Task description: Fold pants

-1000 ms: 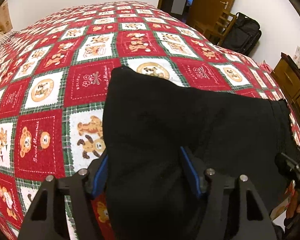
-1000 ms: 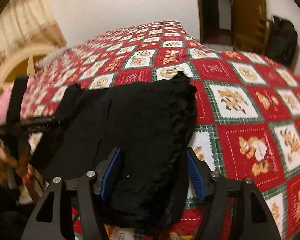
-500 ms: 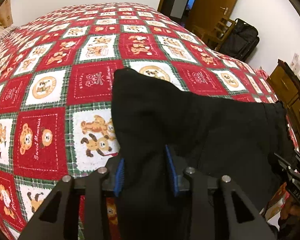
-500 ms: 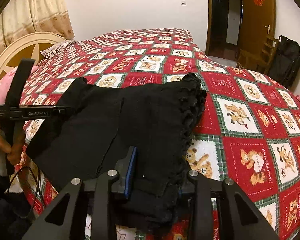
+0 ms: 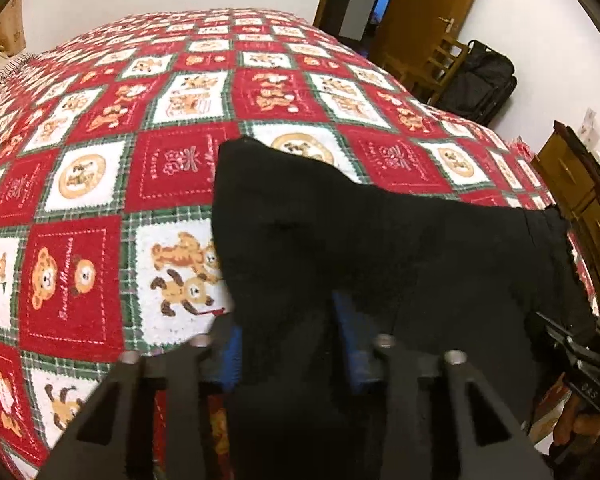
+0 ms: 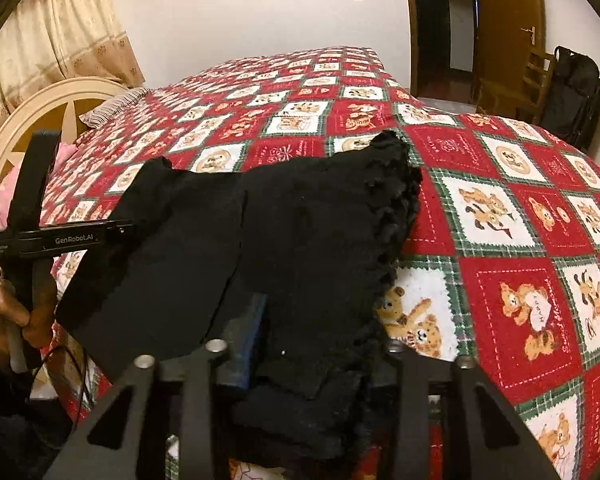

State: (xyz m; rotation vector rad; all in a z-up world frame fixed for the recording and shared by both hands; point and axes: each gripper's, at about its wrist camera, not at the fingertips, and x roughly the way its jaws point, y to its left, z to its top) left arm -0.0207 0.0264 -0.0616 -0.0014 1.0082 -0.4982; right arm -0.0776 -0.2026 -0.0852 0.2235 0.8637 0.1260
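Both grippers have just been closing on the pants [image 5: 380, 248]: left gripper [image 5: 288, 344] pinches the near leg end, right gripper [image 6: 320, 344] the near waist edge. Pants lie crosswise on the quilt [image 5: 172, 168], stretching away from both, so lifting folds them forward.

Left claw [image 5: 288, 340] just closing, pinching near edge of black pants [image 5: 380, 248] lying on red bear-print bed [image 5: 80, 272].
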